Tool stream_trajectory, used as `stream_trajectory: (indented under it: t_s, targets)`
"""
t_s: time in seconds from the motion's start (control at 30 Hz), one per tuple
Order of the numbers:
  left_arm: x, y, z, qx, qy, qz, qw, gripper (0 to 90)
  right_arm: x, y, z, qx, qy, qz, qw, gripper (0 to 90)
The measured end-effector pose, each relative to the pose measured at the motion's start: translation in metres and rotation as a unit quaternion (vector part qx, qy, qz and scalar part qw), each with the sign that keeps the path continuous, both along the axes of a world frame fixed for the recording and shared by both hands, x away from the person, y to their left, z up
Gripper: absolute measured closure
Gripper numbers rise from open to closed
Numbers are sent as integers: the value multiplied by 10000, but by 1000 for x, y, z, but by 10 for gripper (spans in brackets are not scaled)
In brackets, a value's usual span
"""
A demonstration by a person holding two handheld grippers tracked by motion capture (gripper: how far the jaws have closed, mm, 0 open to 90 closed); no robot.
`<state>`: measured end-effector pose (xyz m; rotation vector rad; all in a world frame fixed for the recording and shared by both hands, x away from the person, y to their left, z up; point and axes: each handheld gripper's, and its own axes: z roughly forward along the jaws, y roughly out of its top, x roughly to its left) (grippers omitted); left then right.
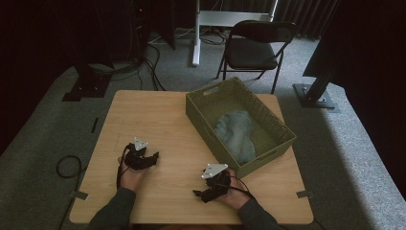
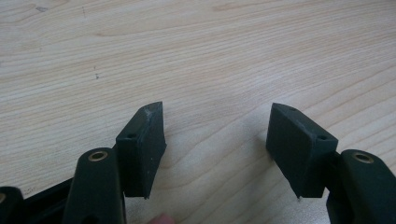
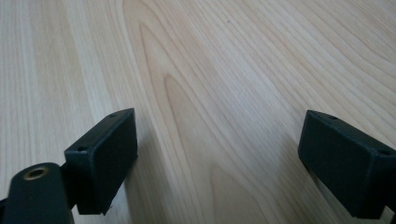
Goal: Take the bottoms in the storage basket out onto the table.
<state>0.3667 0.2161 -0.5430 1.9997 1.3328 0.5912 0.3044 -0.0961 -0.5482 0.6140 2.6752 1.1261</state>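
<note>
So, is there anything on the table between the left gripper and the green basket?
No. In the high view, bare wooden table lies between the left gripper and the green basket.

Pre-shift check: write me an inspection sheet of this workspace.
Surface: wooden table, bare wood under both jaw pairs.
Job's things: green woven basket at the right, blue-grey cloth inside.
Clutter: nothing seen.
Grippers: left hand-held gripper and right hand-held gripper low over the near edge, jaws apart, nothing between.
Cables: black loop on the carpet at the left; more beyond the table.
Surroundings: folding chair, dark curtains.
</note>
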Motion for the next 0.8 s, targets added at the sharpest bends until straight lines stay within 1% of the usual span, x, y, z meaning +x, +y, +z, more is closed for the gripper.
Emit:
stream_trajectory:
  t_s: [0.07,0.17,0.27,0.37,0.47,0.63,0.67,0.73,0.77,0.8]
  targets:
    - [0,0,0,1,0,-1,10000,376,0,-4,0,-9,2,86,10000,122]
    - [0,0,0,3,3,-5,10000,376,-3,-6,0,-7,-7,142,9999,138]
    - [-1,0,0,3,-2,-17,10000,376,-6,-7,0,46,-37,86,9999,147]
    - [-1,-1,0,12,10,-125,9999,342,-6,-8,0,45,-41,73,10000,147]
    - [-1,-1,0,22,23,-177,9998,334,-7,-8,0,44,-33,36,10000,148]
    - [-1,-1,0,19,39,-181,9998,338,-8,-8,0,43,-31,-12,10000,151]
    - [-1,-1,1,1,71,-194,9998,354,-8,-8,0,43,-31,-11,10000,150]
    - [1,1,5,-186,247,-284,9991,376,-8,-8,0,43,-28,-12,10000,150]
    - [2,1,6,-151,302,-299,9990,419,-8,-8,0,43,-32,-11,10000,150]
    - [3,-1,7,-64,341,-347,9988,422,-8,-8,0,44,-29,-10,10000,150]
